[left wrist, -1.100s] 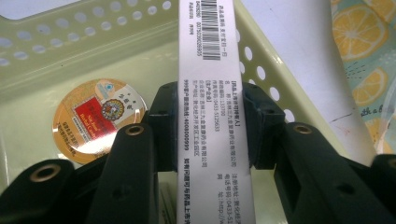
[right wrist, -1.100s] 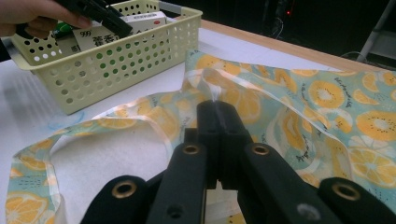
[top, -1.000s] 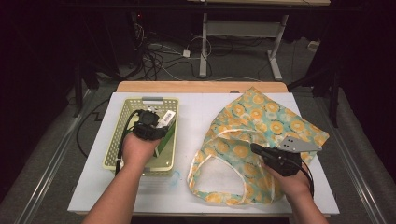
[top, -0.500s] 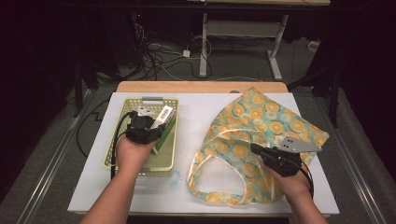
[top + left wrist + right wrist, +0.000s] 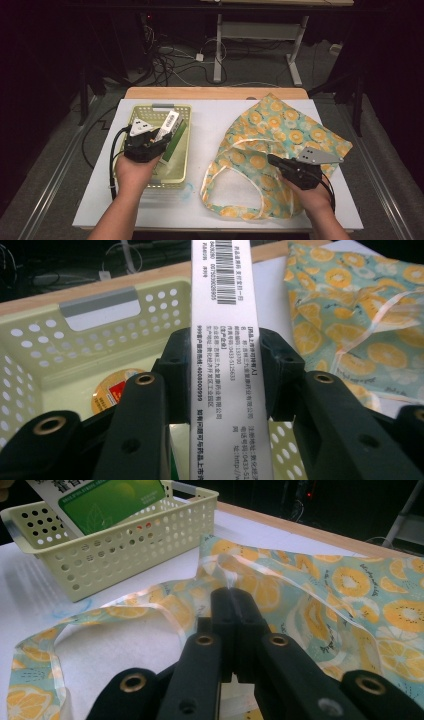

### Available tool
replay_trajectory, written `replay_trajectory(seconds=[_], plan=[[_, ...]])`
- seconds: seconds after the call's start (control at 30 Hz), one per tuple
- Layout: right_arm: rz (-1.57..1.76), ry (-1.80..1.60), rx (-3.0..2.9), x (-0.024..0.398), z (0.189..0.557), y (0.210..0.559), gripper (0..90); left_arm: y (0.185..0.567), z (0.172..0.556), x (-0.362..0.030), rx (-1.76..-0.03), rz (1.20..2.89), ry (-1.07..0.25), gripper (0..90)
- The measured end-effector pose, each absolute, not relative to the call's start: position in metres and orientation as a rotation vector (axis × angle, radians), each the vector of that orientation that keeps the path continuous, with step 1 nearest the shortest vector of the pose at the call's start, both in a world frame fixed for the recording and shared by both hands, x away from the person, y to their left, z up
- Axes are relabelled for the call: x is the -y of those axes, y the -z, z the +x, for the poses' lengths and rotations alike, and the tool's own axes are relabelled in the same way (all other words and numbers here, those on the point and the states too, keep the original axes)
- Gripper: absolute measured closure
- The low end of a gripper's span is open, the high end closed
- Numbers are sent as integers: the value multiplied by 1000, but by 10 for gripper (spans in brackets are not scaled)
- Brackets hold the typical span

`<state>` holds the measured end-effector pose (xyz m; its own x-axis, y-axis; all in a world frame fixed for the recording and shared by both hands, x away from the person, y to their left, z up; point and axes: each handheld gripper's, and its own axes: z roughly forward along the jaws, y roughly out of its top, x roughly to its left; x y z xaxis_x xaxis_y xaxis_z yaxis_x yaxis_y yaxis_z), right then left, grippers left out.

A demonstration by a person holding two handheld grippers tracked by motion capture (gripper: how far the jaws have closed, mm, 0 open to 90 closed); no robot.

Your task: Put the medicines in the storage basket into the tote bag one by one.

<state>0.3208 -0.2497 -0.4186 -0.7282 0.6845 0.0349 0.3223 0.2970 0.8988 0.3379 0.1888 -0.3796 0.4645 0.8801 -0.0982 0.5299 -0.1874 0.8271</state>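
White tabletop with a wood strip along the far edge, dark room with cables behind. Left gripper (image 5: 156, 141) jaws clamp a flat green-and-white box (image 5: 226, 365) by its narrow barcoded side, holding it tilted over the pale-yellow perforated basket (image 5: 182, 172) near the table's left edge. Round red-and-gold item (image 5: 114, 388) on the basket floor, probably a lid or tin, too hidden to say. Right gripper (image 5: 231, 600) jaws fully together, pinching the rim of the orange-slice print bag (image 5: 280, 125), which lies flat across the table's right half with its mouth open toward the near edge.
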Motion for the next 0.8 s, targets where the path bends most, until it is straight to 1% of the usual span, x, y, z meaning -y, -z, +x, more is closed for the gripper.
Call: replay_trajectory(seconds=[0.4,0.8], plan=[[903,-1408,-2212,250,320,418,900,369,318,-179,-1093,1804,-495,605],[901,-1412,-2208,250,320,417,900,359,303,-150,-972,1803,-445,605]])
